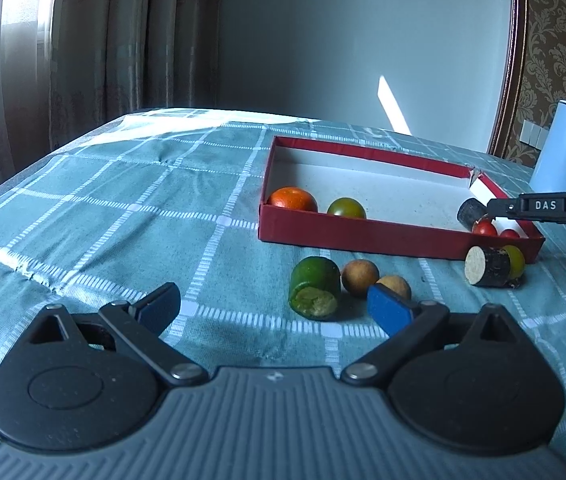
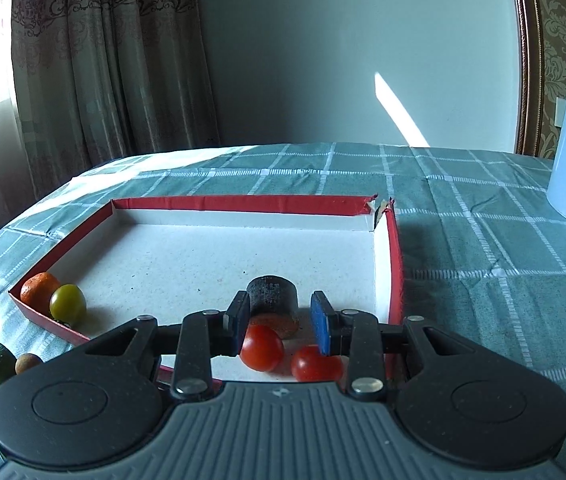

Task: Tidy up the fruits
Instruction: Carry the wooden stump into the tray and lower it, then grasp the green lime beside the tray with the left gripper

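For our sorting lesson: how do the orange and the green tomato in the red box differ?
The orange is orange and bigger; the green tomato is olive-green and smaller. The orange sits in the corner, the green tomato beside it. Both are round, inside the red box.

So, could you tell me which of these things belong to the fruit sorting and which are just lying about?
Part of the job: red box; orange; green tomato; red tomatoes; dark cylinder pieces; green cut piece; brown round fruits; yellow-green fruit.

Just lying about: blue jug; checked cloth; curtains.
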A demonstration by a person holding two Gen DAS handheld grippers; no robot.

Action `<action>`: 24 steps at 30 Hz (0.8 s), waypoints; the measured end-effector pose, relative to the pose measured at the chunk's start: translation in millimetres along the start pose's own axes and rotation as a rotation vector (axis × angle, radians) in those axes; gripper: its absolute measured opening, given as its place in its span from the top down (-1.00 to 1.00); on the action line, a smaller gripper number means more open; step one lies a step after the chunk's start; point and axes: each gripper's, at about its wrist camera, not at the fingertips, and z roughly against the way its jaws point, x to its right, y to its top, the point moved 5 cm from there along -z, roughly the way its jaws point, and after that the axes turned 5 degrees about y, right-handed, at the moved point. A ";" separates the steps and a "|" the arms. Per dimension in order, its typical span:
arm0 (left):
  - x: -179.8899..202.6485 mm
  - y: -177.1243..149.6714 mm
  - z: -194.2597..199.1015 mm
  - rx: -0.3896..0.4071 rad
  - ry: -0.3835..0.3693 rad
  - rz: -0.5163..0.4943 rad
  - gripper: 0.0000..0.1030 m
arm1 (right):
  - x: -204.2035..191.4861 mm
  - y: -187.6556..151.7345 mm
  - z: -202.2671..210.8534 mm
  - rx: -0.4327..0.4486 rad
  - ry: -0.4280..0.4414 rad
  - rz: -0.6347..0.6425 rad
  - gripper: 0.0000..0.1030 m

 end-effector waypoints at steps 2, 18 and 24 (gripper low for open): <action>-0.6 0.6 -1.5 -0.006 0.011 0.003 -0.93 | 7.0 -4.8 17.7 0.026 0.007 -0.025 0.36; 12.9 10.7 -14.9 -0.007 0.141 -0.139 -0.88 | 15.5 -56.4 75.5 0.027 0.104 -0.141 0.06; 16.2 10.5 -17.4 -0.010 0.092 -0.162 -0.80 | 17.3 -57.9 75.4 0.025 0.115 -0.162 -0.12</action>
